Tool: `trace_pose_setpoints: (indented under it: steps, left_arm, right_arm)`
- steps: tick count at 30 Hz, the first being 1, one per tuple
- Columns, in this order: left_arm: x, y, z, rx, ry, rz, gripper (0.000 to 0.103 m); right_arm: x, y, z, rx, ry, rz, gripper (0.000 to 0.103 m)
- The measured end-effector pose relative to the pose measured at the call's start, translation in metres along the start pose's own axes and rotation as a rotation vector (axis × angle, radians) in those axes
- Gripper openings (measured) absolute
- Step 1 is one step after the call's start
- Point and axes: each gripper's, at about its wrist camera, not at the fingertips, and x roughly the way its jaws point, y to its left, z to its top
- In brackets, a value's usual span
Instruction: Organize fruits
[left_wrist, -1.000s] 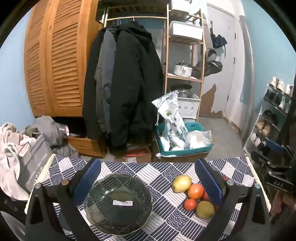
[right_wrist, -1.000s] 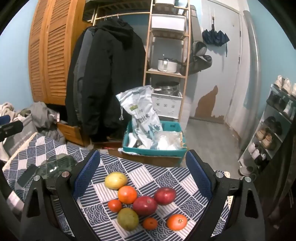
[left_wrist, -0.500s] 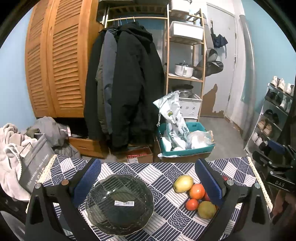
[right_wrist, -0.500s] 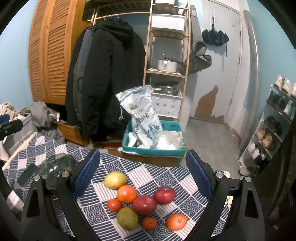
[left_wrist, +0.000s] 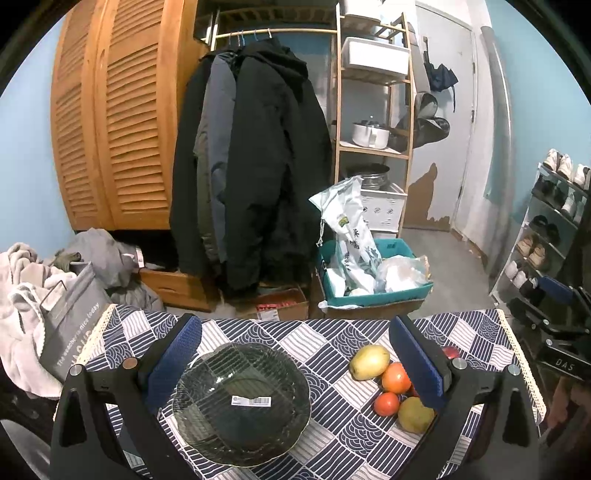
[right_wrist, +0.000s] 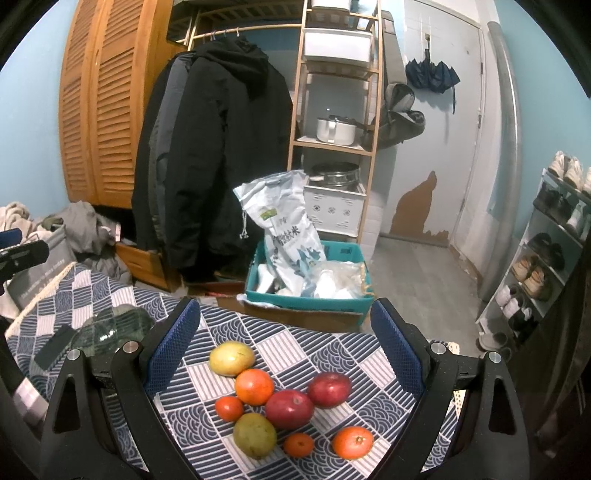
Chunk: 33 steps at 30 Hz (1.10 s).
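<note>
A dark glass bowl (left_wrist: 242, 400) sits on the blue patterned tablecloth (left_wrist: 325, 339), below and between the fingers of my open left gripper (left_wrist: 293, 363). To its right lies a fruit pile led by a yellow mango (left_wrist: 368, 362) and an orange (left_wrist: 396, 377). In the right wrist view the pile holds the yellow mango (right_wrist: 231, 358), an orange (right_wrist: 255, 386), two red apples (right_wrist: 290, 408), a green pear (right_wrist: 255, 435) and small tomatoes (right_wrist: 229, 408). My right gripper (right_wrist: 284, 349) hangs open above them, holding nothing. The bowl (right_wrist: 110, 328) shows at left.
Beyond the table's far edge stand a teal bin (right_wrist: 310, 299) with a rice bag (right_wrist: 286, 229), hanging coats (left_wrist: 255, 166), a wooden shelf rack (right_wrist: 332, 110) and a shoe rack (left_wrist: 550, 229). A grey tote bag (left_wrist: 70, 317) and laundry lie at left.
Both wrist views have risen and pulled back slightly, so the bowl and fruit sit a bit lower in view. Neither the fruit nor the bowl has moved.
</note>
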Motion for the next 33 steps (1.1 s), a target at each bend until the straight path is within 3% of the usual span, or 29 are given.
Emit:
trace_pose_setpoints:
  steps: [33]
  left_arm:
    - [-0.0002,-0.0041,-0.0033,0.000,0.009,-0.013,0.102]
  right_arm:
    - [-0.0009,0.0009,0.0001,-0.003,-0.005,-0.001,0.092]
